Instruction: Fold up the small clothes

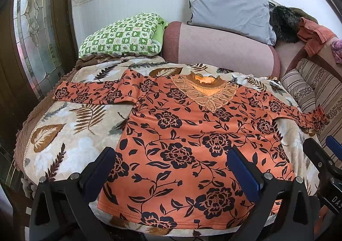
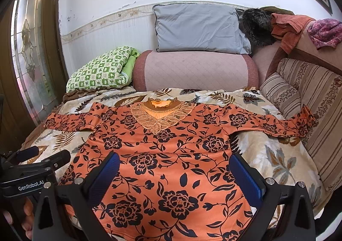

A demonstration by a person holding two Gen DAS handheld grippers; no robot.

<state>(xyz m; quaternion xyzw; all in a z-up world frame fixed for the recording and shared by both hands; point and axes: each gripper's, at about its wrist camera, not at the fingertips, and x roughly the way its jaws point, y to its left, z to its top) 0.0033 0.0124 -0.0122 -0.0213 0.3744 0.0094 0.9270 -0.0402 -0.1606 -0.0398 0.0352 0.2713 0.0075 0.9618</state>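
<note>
An orange top with black flowers (image 1: 188, 140) lies flat, front up, on a leaf-print blanket (image 1: 70, 132), both sleeves spread out sideways, lace collar (image 1: 203, 89) at the far side. It also shows in the right wrist view (image 2: 171, 155). My left gripper (image 1: 171, 162) is open and empty, held above the top's lower left part. My right gripper (image 2: 175, 168) is open and empty above the lower right part. The right gripper shows at the left view's right edge (image 1: 325, 153); the left gripper shows at the right view's left edge (image 2: 42, 155).
A green checked pillow (image 1: 121, 36), a pink bolster (image 1: 220, 48) and a grey pillow (image 1: 228, 10) lie behind the blanket. Striped cushions (image 2: 310, 100) line the right side. A glass door (image 1: 36, 34) stands at the left. Clothes (image 2: 288, 27) hang over the sofa back.
</note>
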